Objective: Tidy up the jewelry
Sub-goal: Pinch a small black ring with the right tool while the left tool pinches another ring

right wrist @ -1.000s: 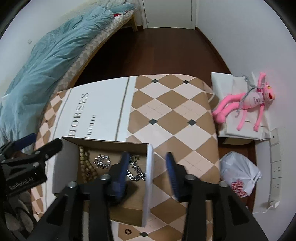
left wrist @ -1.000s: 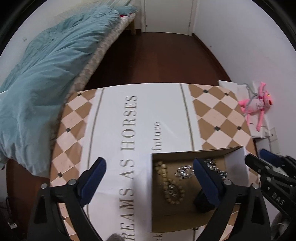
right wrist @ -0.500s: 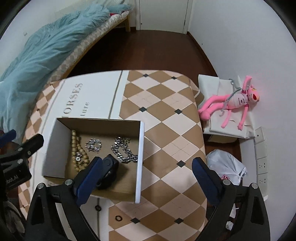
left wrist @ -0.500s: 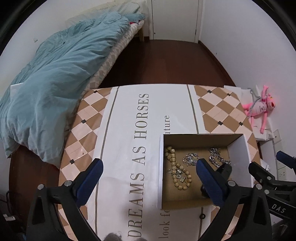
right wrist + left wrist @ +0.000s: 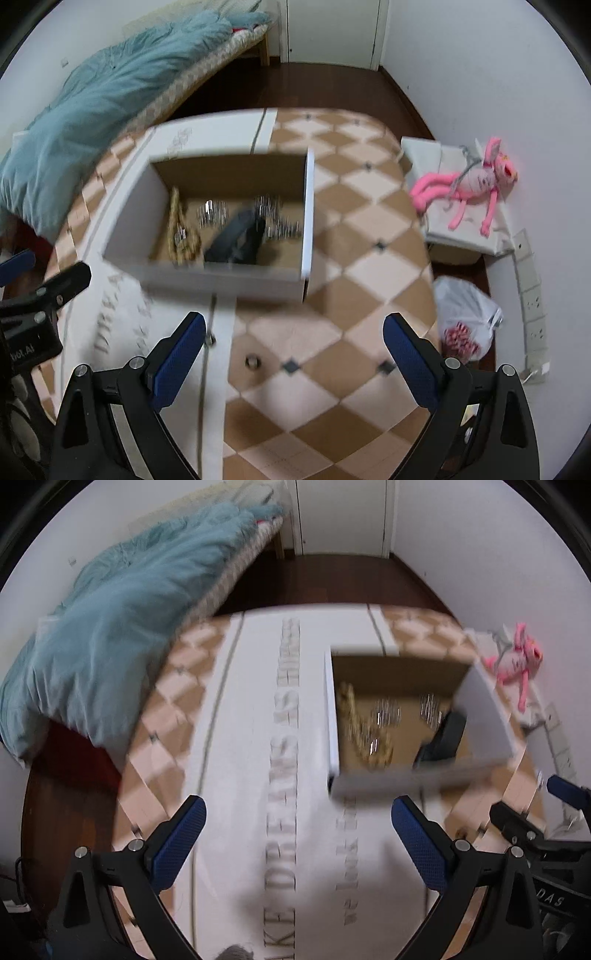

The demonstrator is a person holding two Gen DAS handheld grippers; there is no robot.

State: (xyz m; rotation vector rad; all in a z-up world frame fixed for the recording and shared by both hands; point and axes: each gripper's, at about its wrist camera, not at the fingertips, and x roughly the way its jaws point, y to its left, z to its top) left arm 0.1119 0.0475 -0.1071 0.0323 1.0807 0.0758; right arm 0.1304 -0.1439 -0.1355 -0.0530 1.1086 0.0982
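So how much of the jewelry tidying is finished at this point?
Most looks done: the box already holds a beaded strand, silvery chains and a dark item. Nothing is in hand; the left gripper and the right gripper are both open and empty. Left over: a small ring on the tablecloth in front of the box.

Box (image 5: pixel 229 273) on table (image 5: pixel 332 369), ahead of both grippers. In box: beads (image 5: pixel 181 236) left, pouch (image 5: pixel 238 240) centre, chains (image 5: pixel 277 221) right and behind. Ring (image 5: pixel 253 361) on table before box. Bed (image 5: pixel 110 96) far left; plush (image 5: pixel 469 184) right, bag (image 5: pixel 465 321) nearer.
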